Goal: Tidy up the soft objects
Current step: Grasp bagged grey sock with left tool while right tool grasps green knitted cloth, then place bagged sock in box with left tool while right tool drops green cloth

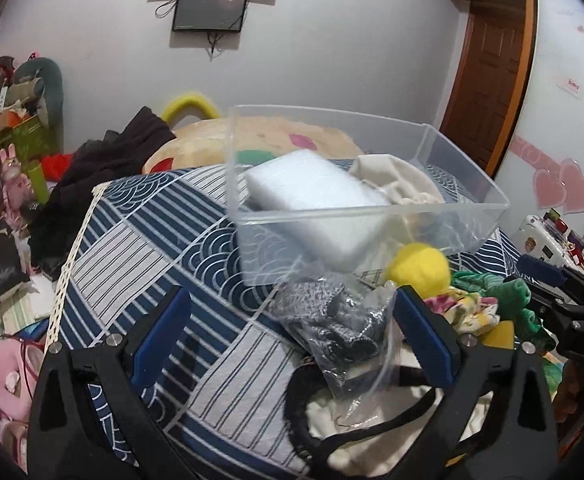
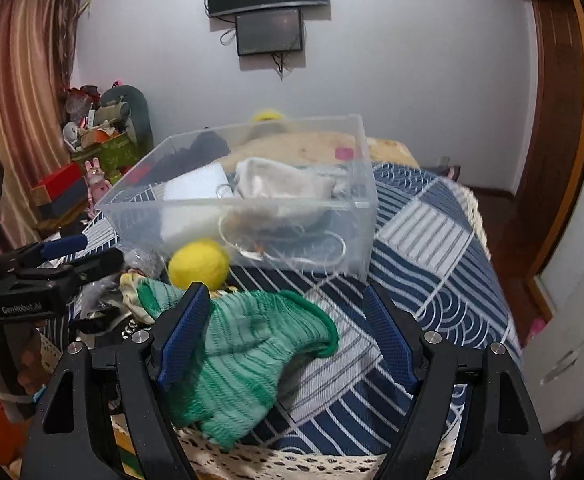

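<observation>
A clear plastic bin (image 1: 372, 216) (image 2: 356, 216) stands on the blue patterned bed cover and holds a white foam block (image 1: 312, 188) and a cream cloth (image 1: 396, 180). In front of it lie a yellow ball (image 1: 420, 268) (image 2: 199, 263), a green knit glove (image 2: 247, 352) (image 1: 508, 300), a floral cloth (image 1: 468, 308) and grey fabric in a clear bag (image 1: 332, 328). My left gripper (image 1: 292, 332) is open around the bagged fabric. My right gripper (image 2: 283, 336) is open over the green glove, with the glove against its left finger.
Black straps and a cream cloth (image 1: 372, 420) lie at the near edge. Dark clothes (image 1: 103, 168) are piled at the bed's far left. Boxes and toys (image 2: 91, 152) stand by the curtain. A wardrobe door (image 1: 564, 80) is on the right.
</observation>
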Demonstrator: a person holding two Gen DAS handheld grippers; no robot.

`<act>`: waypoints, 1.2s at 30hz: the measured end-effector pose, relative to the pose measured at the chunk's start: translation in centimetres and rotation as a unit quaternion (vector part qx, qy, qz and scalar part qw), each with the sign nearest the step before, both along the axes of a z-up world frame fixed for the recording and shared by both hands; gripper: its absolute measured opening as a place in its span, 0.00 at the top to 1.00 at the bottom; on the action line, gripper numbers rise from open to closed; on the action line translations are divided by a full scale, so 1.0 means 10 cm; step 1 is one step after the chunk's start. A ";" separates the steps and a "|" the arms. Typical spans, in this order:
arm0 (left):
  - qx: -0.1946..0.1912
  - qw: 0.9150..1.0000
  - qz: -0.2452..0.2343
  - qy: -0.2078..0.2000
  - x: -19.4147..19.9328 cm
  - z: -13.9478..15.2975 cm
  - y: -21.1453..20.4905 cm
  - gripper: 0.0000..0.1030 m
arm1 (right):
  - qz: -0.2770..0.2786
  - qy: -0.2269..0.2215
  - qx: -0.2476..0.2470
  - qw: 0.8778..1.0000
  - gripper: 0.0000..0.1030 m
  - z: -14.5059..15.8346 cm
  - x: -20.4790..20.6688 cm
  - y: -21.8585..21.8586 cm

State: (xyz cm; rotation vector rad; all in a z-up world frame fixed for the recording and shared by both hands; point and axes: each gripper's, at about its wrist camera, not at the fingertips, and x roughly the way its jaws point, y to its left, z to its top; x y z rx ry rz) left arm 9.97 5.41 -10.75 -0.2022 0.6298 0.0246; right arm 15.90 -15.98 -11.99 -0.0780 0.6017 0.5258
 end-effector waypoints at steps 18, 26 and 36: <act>-0.018 0.999 -0.048 0.011 0.09 -0.17 -0.25 0.54 | 0.056 0.061 0.034 0.996 0.83 -0.17 0.01 0.10; -0.003 0.998 -0.064 -0.011 -0.04 -0.04 -0.33 0.70 | 0.039 0.022 0.018 0.999 0.92 -0.06 -0.11 0.12; 0.016 0.996 -0.067 -0.062 -0.37 0.29 -0.35 0.71 | 0.018 -0.020 0.031 0.999 0.92 0.20 -0.17 -0.06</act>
